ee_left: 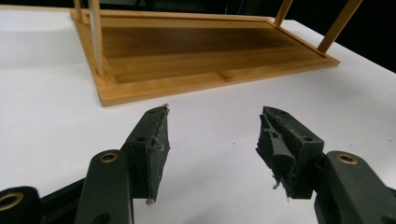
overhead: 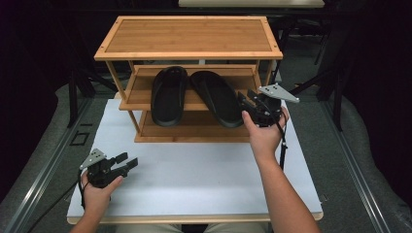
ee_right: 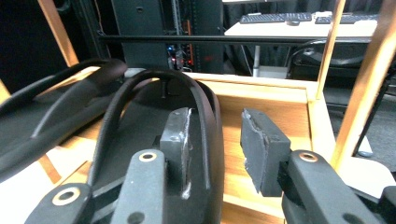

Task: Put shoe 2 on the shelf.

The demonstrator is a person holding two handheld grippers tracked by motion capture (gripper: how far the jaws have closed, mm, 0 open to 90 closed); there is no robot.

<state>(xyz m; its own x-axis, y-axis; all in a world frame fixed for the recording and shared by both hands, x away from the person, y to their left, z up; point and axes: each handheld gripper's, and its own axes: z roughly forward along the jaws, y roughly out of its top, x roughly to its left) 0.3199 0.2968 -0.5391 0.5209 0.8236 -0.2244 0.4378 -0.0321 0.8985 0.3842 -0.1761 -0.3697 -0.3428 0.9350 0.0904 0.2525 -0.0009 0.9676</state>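
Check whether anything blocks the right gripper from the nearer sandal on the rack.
Nothing visible does. The right gripper is open, its jaws on either side of the edge of the right sandal on the rack's middle shelf.

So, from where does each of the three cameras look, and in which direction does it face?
High view: above the person's side, facing forward and down on the white table and wooden rack; both forearms, left claw and right claw show.
Left gripper view: rides the left claw, low over the table, facing the rack's bottom shelf; its open jaws show.
Right gripper view: rides the right claw, facing the right sandal on the middle shelf; its open jaws straddle the sandal's edge.
Shared: all three show the rack.
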